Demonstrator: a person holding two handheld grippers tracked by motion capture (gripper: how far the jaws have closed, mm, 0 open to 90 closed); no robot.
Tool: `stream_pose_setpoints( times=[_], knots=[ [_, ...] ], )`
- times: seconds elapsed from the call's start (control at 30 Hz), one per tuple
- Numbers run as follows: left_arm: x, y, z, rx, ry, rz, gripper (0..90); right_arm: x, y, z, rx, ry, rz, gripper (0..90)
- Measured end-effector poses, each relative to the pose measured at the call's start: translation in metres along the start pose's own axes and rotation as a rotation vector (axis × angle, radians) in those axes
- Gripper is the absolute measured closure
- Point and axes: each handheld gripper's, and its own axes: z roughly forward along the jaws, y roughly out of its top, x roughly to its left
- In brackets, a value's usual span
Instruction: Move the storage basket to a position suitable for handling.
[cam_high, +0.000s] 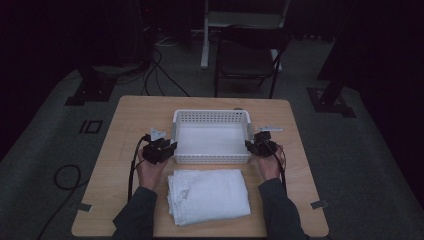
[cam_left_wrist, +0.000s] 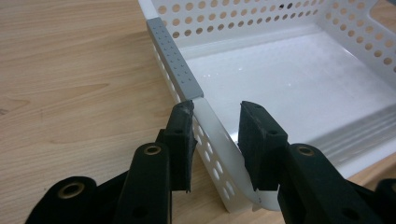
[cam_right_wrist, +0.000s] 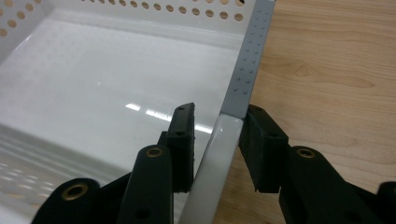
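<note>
A white perforated basket (cam_high: 211, 114) stands empty at the middle of the wooden table (cam_high: 130, 120). My left gripper (cam_high: 170, 148) sits at its left rim near the front corner. In the left gripper view the gripper (cam_left_wrist: 218, 112) straddles the basket's white rim (cam_left_wrist: 212, 126) just below a grey dotted strip (cam_left_wrist: 175, 60), one jaw outside the wall and one inside, shut on it. My right gripper (cam_high: 250, 145) is at the right rim. In the right gripper view the gripper (cam_right_wrist: 220, 114) holds the basket's rim (cam_right_wrist: 217, 154) below the grey strip (cam_right_wrist: 250, 56), jaws closed against it.
A folded white towel (cam_high: 207, 195) lies in front of the basket, between the person's forearms. Beyond the table stand a dark chair (cam_high: 247, 55) and a white stand (cam_high: 205, 35). Cables trail over the floor at the left (cam_high: 65, 177).
</note>
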Motion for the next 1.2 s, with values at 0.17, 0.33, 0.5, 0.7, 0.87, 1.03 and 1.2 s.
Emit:
stream_pose_setpoints(
  times=[0.17, 0.33, 0.5, 0.7, 0.87, 1.03, 1.2],
  knots=[
    [0.002, 0.002, -0.008, -0.02, 0.019, -0.021, 51.1, -0.003, 0.003, -0.008, -0.013, -0.021, 0.023, 57.2],
    [0.003, 0.003, -0.02, -0.046, 0.018, -0.024, 44.3, 0.0, 0.001, -0.029, -0.047, -0.039, -0.018, 50.8],
    [0.0, 0.0, -0.036, -0.069, -0.007, -0.021, 42.8, 0.001, -0.006, -0.049, -0.078, -0.025, -0.043, 47.7],
    [-0.011, -0.011, -0.049, -0.069, -0.055, -0.024, 40.7, 0.004, -0.027, -0.071, -0.082, 0.04, -0.041, 46.4],
    [-0.021, -0.019, -0.058, -0.046, -0.117, -0.017, 42.7, 0.021, -0.049, -0.078, -0.063, 0.099, -0.096, 45.3],
    [-0.031, -0.039, -0.065, -0.01, -0.107, 0.017, 42.4, 0.031, -0.065, -0.073, -0.031, 0.136, -0.117, 42.7],
    [-0.033, -0.06, -0.074, 0.036, -0.124, -0.002, 37.5, 0.038, -0.076, -0.073, -0.024, 0.155, -0.142, 38.4]
  ],
)
